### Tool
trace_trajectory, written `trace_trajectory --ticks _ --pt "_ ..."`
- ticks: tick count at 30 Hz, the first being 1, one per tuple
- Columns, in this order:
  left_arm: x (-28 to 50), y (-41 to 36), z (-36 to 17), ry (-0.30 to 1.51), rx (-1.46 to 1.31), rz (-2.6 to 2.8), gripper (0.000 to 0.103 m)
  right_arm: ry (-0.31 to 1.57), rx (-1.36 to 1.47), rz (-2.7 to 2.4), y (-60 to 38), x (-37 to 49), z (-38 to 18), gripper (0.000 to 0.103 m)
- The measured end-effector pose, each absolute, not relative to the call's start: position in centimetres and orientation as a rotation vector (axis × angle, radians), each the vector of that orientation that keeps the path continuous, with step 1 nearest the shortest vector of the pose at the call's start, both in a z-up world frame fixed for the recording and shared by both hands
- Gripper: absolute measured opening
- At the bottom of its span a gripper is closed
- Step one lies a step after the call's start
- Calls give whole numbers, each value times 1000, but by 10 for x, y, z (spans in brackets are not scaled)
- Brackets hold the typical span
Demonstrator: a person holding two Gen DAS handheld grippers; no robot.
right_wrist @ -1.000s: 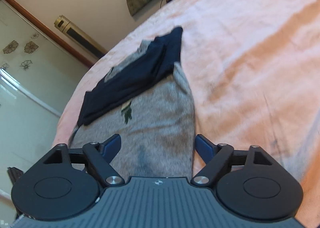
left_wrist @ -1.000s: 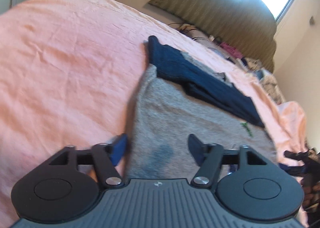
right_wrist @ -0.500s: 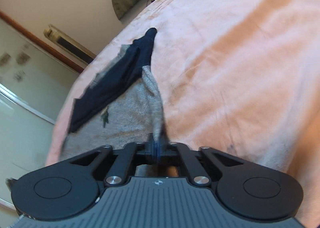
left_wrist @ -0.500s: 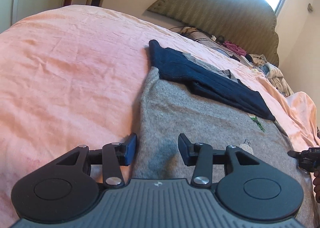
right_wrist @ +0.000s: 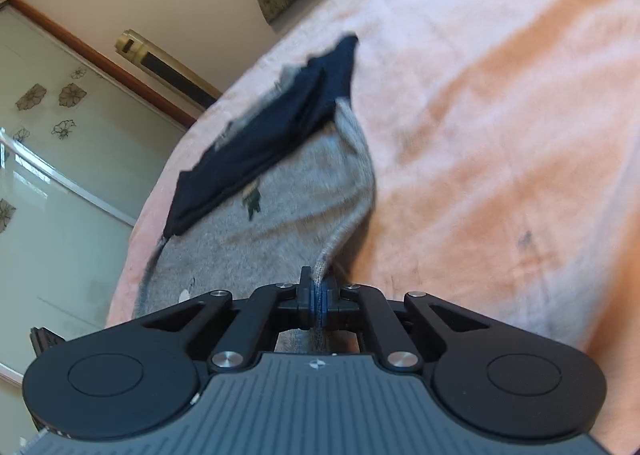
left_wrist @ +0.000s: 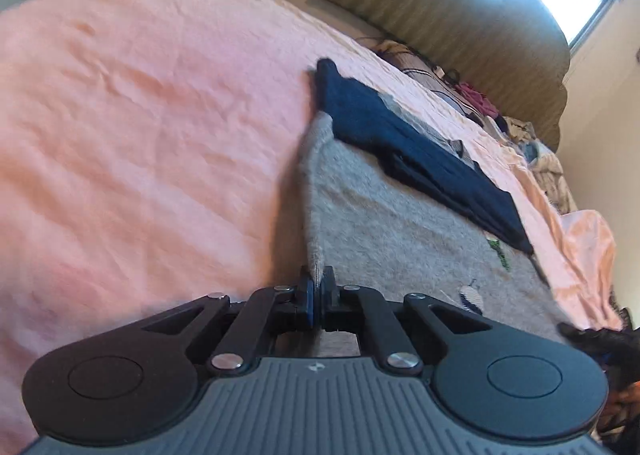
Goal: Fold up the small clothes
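Observation:
A small grey knit top (left_wrist: 392, 227) lies on a pink bedsheet (left_wrist: 140, 127), with its navy sleeves (left_wrist: 408, 143) folded across the far part. My left gripper (left_wrist: 318, 291) is shut on the near left corner of its hem, which is lifted off the sheet. In the right wrist view the same grey top (right_wrist: 280, 207) and navy sleeves (right_wrist: 272, 135) show. My right gripper (right_wrist: 318, 295) is shut on the near right corner of the hem, also raised.
A padded headboard (left_wrist: 480, 35) and a heap of loose clothes (left_wrist: 500, 115) lie beyond the top. The pink sheet (right_wrist: 500, 115) spreads wide on the right. A glass wardrobe door (right_wrist: 48, 175) stands at left in the right wrist view.
My left gripper has closed on the hem's left corner. My right gripper closed on the right corner earlier. Both corners have since risen off the sheet.

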State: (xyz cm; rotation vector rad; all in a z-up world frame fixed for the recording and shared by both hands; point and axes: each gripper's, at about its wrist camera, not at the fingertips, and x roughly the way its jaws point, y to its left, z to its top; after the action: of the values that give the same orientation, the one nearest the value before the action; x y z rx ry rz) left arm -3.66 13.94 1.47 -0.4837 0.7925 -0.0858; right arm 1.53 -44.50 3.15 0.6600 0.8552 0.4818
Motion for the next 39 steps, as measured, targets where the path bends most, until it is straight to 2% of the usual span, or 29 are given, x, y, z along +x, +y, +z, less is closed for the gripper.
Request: trace_trajectory --ticks 5,6,7,8,9,11,12,13,14,15,16,20,24,25,26,27,28,29,31,32,33,34,39 --pt "-42 148 6 794 -485 -101 4 910 740 446 -461 14 6 7" --pt "-44 149 7 805 -515 -115 7 911 762 440 -461 11 7 14" --pt "-46 151 6 825 -554 -142 10 915 775 446 -460 7 8 26" --pt "-49 154 5 845 -593 -175 20 914 783 470 -458 2 11 34" --pt "-55 155 4 855 -636 -211 36 912 785 496 -456 -4 14 48" --pt "-69 157 2 840 -708 -255 55 939 770 535 -448 -17 18 51" --pt "-74 155 1 836 -722 -260 56 958 760 559 -444 -24 17 51" --pt "-78 151 0 821 -706 -255 55 965 752 577 -439 -30 16 47" --pt "-80 145 1 806 -667 -236 45 964 741 581 -436 -34 14 41" --pt "-79 141 0 813 -615 -202 6 970 717 560 -434 -36 14 19" --pt "-76 140 -2 831 -585 -168 3 976 695 521 -435 -37 13 9" --pt "-80 162 4 808 -577 -111 3 889 704 442 -460 -48 25 9" --pt "-86 164 3 829 -580 -163 4 943 765 444 -467 -52 10 11" --pt "-90 163 3 844 -600 -190 5 954 786 455 -467 -56 10 20" --pt "-94 163 1 872 -636 -220 13 962 807 477 -466 -61 12 27" --pt "-100 163 -2 886 -684 -249 24 958 817 511 -464 -68 14 45" --pt "-109 164 -3 875 -729 -268 30 961 815 546 -461 -75 17 57" --pt "-115 164 -5 864 -758 -279 38 979 810 573 -455 -81 18 57" --pt "-124 157 -5 848 -757 -275 37 1002 804 605 -444 -89 16 53" --pt "-125 154 -4 840 -734 -264 31 1005 797 612 -441 -91 14 47" --pt "-123 151 -4 849 -706 -250 3 1020 786 610 -437 -90 11 23" --pt "-119 150 -5 868 -687 -227 4 1032 771 588 -435 -89 9 11" --pt "-127 173 11 837 -625 -177 4 964 726 533 -454 -97 24 10"
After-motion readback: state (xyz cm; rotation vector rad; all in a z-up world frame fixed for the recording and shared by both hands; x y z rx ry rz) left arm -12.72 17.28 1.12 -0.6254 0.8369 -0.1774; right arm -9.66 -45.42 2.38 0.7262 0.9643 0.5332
